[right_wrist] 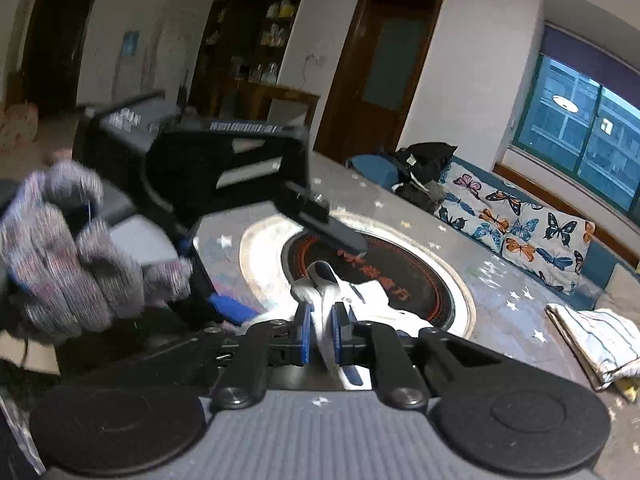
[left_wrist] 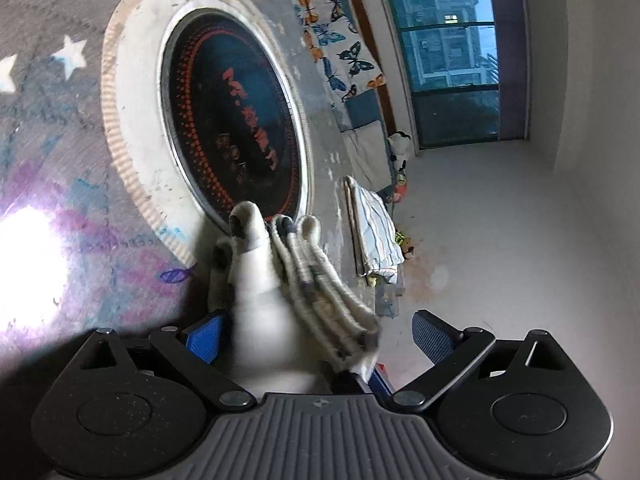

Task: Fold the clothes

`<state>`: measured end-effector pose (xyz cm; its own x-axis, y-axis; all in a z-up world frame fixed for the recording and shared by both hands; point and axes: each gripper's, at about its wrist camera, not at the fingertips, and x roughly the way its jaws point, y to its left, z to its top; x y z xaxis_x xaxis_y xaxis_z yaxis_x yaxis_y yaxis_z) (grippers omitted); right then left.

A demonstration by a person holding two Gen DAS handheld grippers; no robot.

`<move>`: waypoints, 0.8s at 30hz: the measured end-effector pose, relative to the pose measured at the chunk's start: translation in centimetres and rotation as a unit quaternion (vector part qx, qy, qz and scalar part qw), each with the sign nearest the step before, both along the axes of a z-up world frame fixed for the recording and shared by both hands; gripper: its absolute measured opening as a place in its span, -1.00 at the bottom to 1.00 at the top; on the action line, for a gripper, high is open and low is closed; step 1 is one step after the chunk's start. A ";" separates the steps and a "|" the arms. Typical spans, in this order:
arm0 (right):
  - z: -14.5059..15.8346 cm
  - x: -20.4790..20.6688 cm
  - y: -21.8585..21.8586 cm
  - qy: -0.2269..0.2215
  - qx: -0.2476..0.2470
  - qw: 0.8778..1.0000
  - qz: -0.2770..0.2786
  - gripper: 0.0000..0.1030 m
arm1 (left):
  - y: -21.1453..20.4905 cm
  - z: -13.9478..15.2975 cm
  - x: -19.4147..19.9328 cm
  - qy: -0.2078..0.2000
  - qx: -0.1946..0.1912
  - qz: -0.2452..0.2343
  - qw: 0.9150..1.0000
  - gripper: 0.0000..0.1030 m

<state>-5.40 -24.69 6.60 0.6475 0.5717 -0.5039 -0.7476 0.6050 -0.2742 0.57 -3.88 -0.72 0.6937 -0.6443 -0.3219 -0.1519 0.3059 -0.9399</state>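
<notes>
Right wrist view: right gripper (right_wrist: 320,338) is pinching a bunch of white garment (right_wrist: 356,300) between its blue pads, cloth running forward from the jaws toward the round dark hotplate (right_wrist: 400,280) sunk in the table (right_wrist: 516,312). Left gripper (right_wrist: 224,184) is sitting ahead-left of it, held by a gloved hand (right_wrist: 76,256).

Left wrist view: left gripper (left_wrist: 316,340) is standing wide, pads well apart; white garment (left_wrist: 264,280) is lying between them, long axis pointing straight ahead, ribbed cuff (left_wrist: 316,276) beside it, but neither pad is clearly touching cloth, so not gripping. Motion blur on the fabric.

Folded striped cloth (left_wrist: 376,236) is lying ahead-right of the left tool, at the table edge.

Judgement: garment is hanging from the right tool only; left tool is nearest the free end and already straddling it. Fold stage cannot be settled.
</notes>
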 end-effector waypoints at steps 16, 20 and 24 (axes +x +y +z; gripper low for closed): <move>-3.8 -2.0 2.6 -0.051 -0.118 0.990 0.050 0.02 | 0.3 1.1 -0.9 0.008 0.012 -0.038 0.999 0.92; -4.4 -1.3 3.1 -0.059 -0.133 0.988 0.042 0.03 | 0.2 1.2 -0.6 0.012 0.014 -0.044 0.999 0.87; -4.8 -0.8 3.4 -0.076 -0.145 0.986 0.034 0.20 | 0.0 2.6 0.1 -0.007 0.004 -0.050 0.999 0.83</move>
<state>-6.23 -21.28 1.78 0.6932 0.4616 -0.5535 -0.7207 0.4348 -0.5400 0.70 -3.90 1.88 0.6311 -0.7078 -0.3173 -0.1069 0.3258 -0.9394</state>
